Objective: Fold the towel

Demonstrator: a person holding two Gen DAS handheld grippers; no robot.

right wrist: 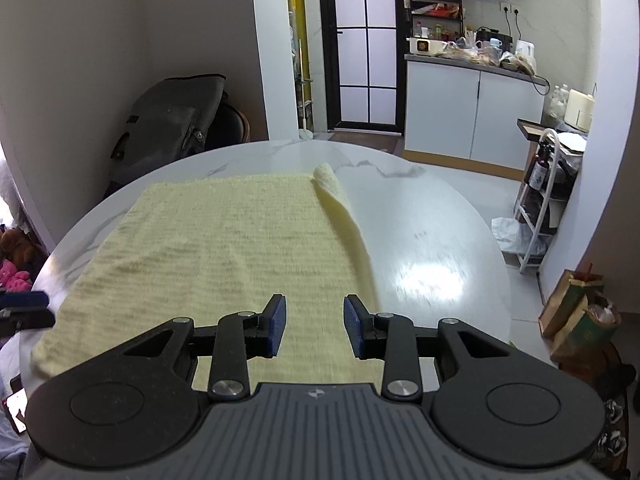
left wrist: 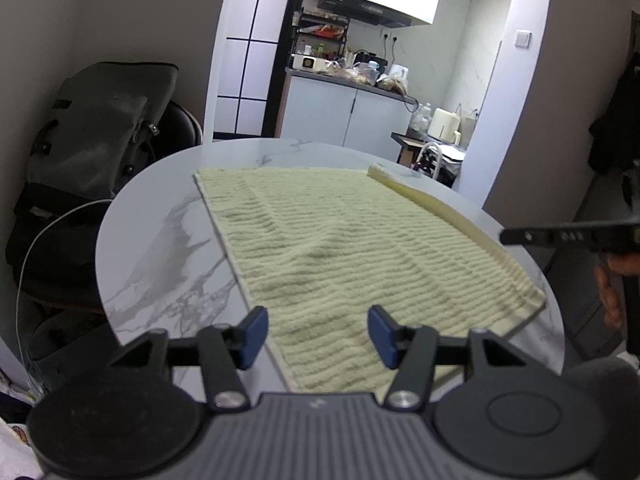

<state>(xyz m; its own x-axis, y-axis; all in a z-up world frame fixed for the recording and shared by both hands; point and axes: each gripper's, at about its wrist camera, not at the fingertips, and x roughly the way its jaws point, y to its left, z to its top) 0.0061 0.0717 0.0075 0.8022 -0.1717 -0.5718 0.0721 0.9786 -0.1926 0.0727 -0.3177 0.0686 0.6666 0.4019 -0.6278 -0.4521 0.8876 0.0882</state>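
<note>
Pale yellow towel (left wrist: 352, 248) spread on a round marble table (left wrist: 168, 264), both tongs open above its near end.

The towel's near edge is hidden under each gripper's body, and in the right wrist view the cloth is motion-blurred, so its ribbing is hard to read. Its right edge (right wrist: 340, 204) is curled up into a loose roll. The left gripper (left wrist: 318, 334) hangs with jaws spread wide over the near-left part, holding nothing; the right gripper (right wrist: 314, 330) likewise gapes empty over the near-right part, close to the rolled edge. Whether the blue pads (right wrist: 278, 326) touch the cloth cannot be told.
</note>
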